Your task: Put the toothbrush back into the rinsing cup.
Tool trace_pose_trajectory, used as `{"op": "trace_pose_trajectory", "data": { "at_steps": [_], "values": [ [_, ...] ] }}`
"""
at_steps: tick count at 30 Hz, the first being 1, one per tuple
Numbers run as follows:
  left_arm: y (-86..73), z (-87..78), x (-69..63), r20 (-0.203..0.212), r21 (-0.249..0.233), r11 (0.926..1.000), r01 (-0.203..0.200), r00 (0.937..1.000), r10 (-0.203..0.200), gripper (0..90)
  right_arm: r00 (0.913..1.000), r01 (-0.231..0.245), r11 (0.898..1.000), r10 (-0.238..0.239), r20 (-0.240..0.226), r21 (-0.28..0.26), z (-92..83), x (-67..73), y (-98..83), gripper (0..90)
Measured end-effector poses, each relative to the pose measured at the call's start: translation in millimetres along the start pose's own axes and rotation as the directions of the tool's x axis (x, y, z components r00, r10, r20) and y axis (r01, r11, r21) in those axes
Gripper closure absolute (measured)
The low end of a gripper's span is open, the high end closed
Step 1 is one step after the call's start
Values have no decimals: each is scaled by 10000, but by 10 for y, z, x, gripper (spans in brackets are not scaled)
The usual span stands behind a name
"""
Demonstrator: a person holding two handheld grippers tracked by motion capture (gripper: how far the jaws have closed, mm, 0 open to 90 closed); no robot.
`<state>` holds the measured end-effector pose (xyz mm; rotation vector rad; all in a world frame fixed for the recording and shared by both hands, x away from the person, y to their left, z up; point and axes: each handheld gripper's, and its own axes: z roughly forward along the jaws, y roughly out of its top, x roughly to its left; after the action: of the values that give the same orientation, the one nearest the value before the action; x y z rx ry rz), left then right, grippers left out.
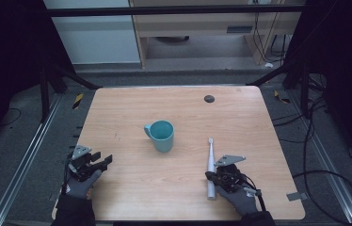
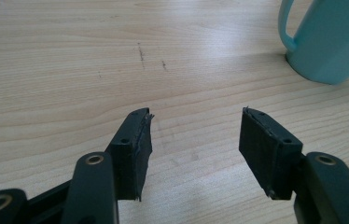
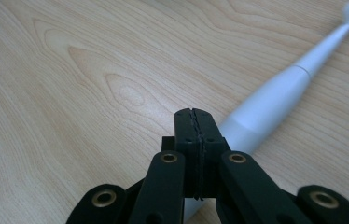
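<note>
The right gripper (image 3: 196,114) sits with jaws pressed together, empty, over the toothbrush (image 1: 210,165) lying near the table's (image 1: 117,197) front edge — a nudge could roll it. The left gripper (image 2: 193,135) gapes (nothing between) beside the cup (image 1: 160,135) at mid-table.

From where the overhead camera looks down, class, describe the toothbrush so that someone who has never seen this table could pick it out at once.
Start at the wooden table and find the teal mug near its middle. Look right of the mug and toward the near edge: the toothbrush lies flat beside the right claw, head pointing away. It is the table's one long, slim white thing.
</note>
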<state>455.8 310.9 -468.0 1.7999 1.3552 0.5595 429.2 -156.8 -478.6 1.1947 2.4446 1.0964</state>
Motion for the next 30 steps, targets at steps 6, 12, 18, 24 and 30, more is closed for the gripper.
{"op": "trace_pose_trajectory", "data": {
  "at_steps": [6,12,18,24,30],
  "values": [
    [0,1,0,-14,33,10000,-15,10000,15,432,10000,3,9999,-4,80,107,-10,-15,-20,900],
    [-1,-1,-1,4,22,10000,-27,10000,27,432,9994,-118,9991,130,313,-398,-116,-51,0,900],
    [-4,2,4,-7,67,10000,-28,10000,28,432,9925,-523,9980,559,1091,-358,-210,-202,-86,900],
    [-2,-3,1,-6,36,10000,-11,10000,11,432,9856,-821,9966,803,1491,56,-223,-306,-189,900],
    [3,-13,8,-25,26,10000,31,10000,-31,431,9838,-880,9960,846,1580,144,-233,-319,-210,900]
  ]
}}
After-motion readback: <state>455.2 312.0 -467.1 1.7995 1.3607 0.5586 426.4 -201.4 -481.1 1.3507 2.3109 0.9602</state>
